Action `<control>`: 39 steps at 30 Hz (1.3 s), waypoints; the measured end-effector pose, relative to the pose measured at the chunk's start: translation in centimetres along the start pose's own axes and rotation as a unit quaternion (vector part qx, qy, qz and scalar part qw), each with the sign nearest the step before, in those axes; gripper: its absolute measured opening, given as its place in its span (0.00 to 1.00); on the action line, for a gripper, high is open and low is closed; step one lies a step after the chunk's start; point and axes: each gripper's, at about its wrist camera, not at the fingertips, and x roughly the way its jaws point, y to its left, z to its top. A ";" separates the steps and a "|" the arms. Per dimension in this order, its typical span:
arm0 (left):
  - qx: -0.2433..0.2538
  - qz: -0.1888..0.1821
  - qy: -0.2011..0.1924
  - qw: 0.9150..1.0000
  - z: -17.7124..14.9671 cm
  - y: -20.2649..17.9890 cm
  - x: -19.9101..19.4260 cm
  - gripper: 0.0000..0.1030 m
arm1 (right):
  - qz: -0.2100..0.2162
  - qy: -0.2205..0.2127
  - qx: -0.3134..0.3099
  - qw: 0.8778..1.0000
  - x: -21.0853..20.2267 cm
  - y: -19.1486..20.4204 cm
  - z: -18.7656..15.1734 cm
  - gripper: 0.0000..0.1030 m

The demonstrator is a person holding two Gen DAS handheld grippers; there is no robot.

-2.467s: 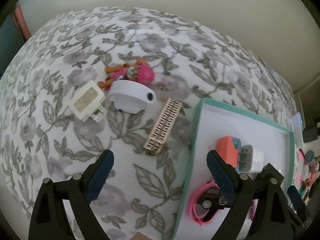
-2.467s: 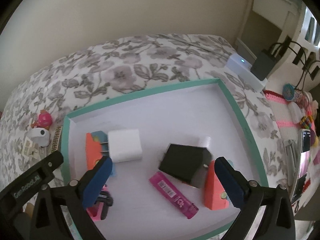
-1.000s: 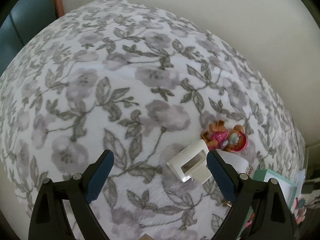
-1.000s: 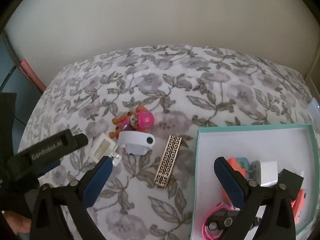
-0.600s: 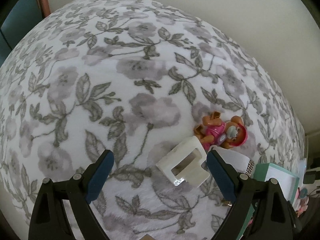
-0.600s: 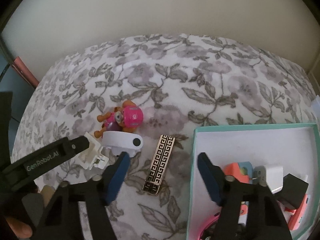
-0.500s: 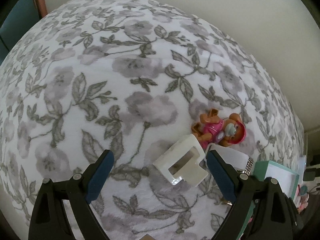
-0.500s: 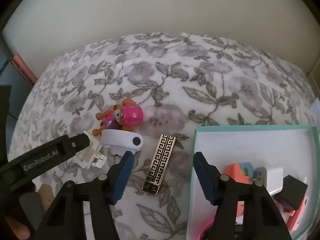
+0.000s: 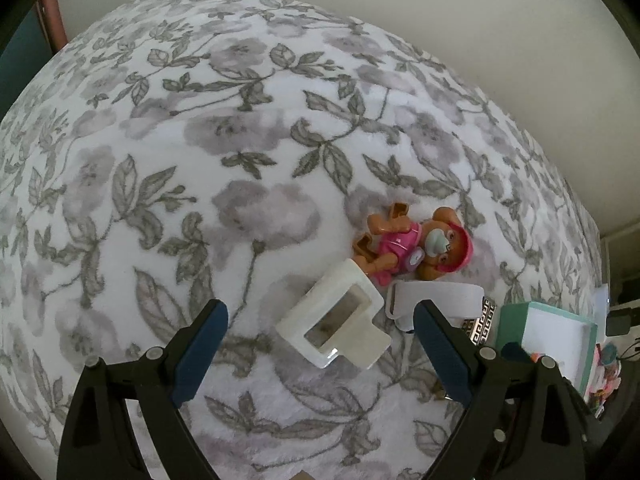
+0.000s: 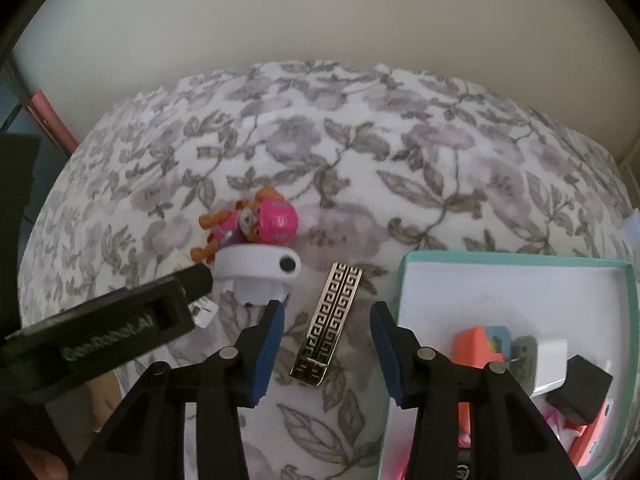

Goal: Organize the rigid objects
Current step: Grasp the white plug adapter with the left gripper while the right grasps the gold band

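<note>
On the floral blanket lie a white square frame piece, a pink toy pup figure, a white oval piece with a black dot and a flat bar with a Greek-key pattern. My left gripper is open and empty, its jaws on either side of the white frame piece. My right gripper is open and empty, its jaws on either side of the patterned bar. The left gripper's body crosses the right wrist view and hides most of the frame piece.
A teal-rimmed white box sits at the right and holds an orange block, a white charger, a black cube and pink items. A wall runs behind the bed.
The left gripper swung left from the box to the white frame piece and closed in on it. The right gripper left the box, moved over the patterned bar and its jaws narrowed.
</note>
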 end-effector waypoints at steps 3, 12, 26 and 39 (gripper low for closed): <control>0.017 0.017 0.012 1.000 -0.4 0.0 0.2 0.91 | -0.001 0.005 0.002 1.000 0.6 -0.1 -0.2 0.45; 0.018 0.036 0.025 0.999 -0.6 0.1 1.4 0.91 | 0.006 0.024 0.003 1.000 2.1 0.2 -0.7 0.43; 0.018 0.040 0.026 0.999 -0.5 -0.1 2.7 0.90 | -0.009 0.011 -0.013 1.000 3.0 1.0 -0.5 0.43; 0.025 0.043 0.013 0.999 -0.7 -0.2 1.5 0.58 | -0.024 0.000 -0.024 0.999 2.7 0.8 -0.9 0.29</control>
